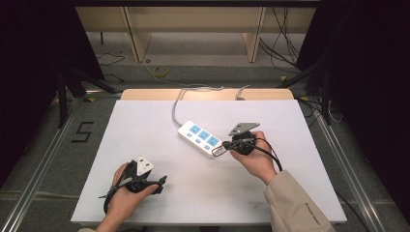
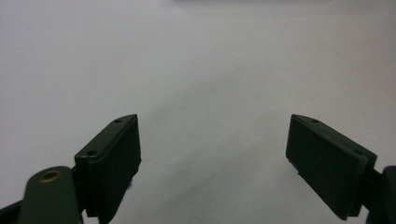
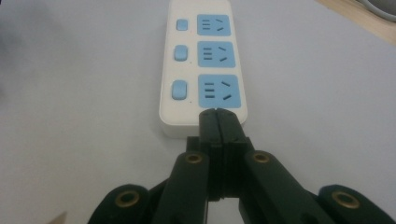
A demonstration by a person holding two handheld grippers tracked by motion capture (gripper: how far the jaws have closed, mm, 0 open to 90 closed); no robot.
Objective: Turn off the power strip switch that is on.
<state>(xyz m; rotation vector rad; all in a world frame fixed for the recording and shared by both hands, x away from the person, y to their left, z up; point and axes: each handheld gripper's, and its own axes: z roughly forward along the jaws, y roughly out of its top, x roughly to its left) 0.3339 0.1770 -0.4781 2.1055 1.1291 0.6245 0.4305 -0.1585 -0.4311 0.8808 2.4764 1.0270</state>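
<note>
At the near left of the white table the person's left hand rested with the left gripper lying low on the surface, its black jaws spread wide with only bare tabletop between them. Toward the middle lay a white power strip with three blue sockets and three blue switches, set at a slant, its pale cord running off over the far edge. To its right, the right gripper had its jaws pressed together on nothing, their tips over the strip's near end, just before the nearest socket; whether they touched it I couldn't tell.
</note>
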